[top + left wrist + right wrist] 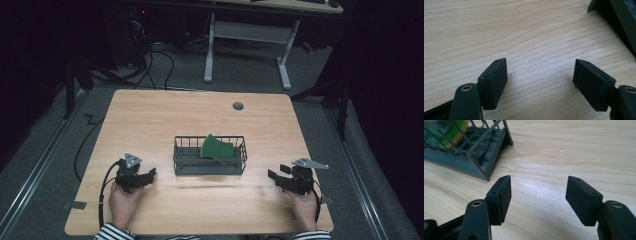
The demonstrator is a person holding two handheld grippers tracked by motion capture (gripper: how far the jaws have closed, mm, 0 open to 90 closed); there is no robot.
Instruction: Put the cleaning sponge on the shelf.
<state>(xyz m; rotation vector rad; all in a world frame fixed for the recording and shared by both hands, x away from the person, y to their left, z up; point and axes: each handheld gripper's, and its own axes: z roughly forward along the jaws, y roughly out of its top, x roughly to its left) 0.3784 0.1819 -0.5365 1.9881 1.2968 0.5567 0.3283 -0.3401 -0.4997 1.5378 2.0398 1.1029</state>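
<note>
Wooden worktop (150, 115): sponge (216, 148) in basket (210, 167) at centre; my left gripper (150, 175) at 8 and right gripper (272, 176) at 4, fingers (501, 197) released, empty.

Worktop (165, 115): pale wood grain. Basket (210, 168) at centre: dark grey wire. Sponge (216, 148) in it: green, with a yellow layer seen in the right gripper view. Both claws, left (148, 174) and right (274, 176): black. Sleeves (112, 232) at near edge: black-and-white stripes.
</note>
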